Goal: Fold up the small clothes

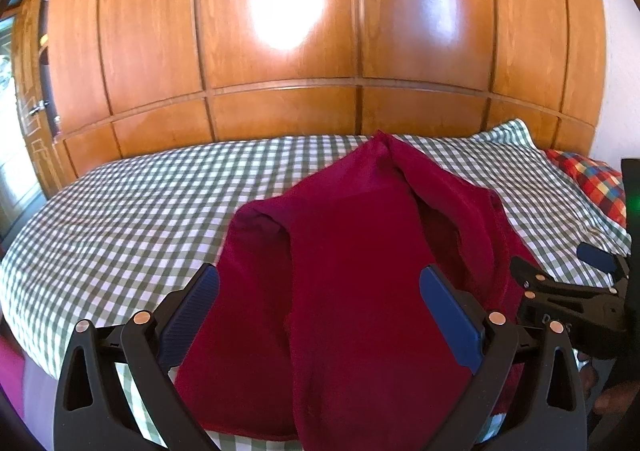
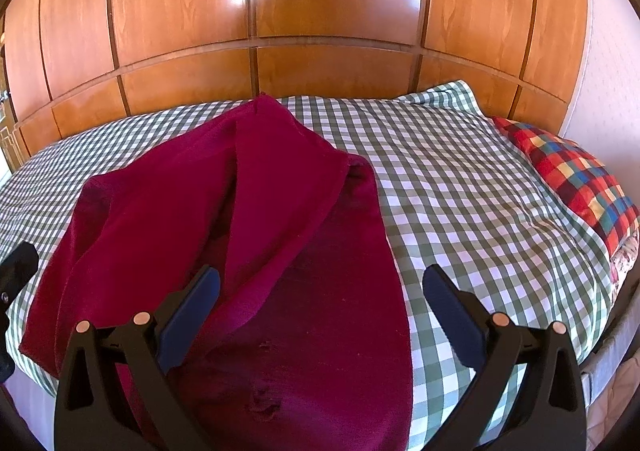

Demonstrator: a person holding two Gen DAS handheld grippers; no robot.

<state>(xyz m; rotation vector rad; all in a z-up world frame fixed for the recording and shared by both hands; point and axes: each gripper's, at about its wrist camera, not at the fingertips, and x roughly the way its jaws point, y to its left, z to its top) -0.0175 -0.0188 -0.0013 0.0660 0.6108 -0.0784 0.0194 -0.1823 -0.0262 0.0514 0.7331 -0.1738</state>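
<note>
**Both grippers spread wide above the crimson garment**

My left gripper (image 1: 320, 291) has its two ribbed blue pads (image 1: 450, 315) far apart, gripping nothing; the soft cloth lies below and between them. My right gripper (image 2: 320, 291) stands just as wide, its black linkage arms with copper-coloured rivets framing the view, and it too grips nothing. In the left wrist view I see the right gripper (image 1: 568, 271) off at the right edge, hovering by the cloth's border.

The task's thing, a dark red garment (image 2: 248, 211), lies on the bed straight before both tools. It looks plush and fleecy, with a matte nap. Its upper layer is folded inward into a long, tapering flap with a stitched hem, coming to a point at the far end. Near the right gripper the fabric shows small pilled or torn spots.

Beneath it a green-and-white gingham sheet (image 2: 460, 191) stretches smooth with faint creases. A pillow (image 2: 576, 179) in red, blue and yellow checks sits at the right. Behind the bed rise glossy wooden panels (image 2: 320, 11).
</note>
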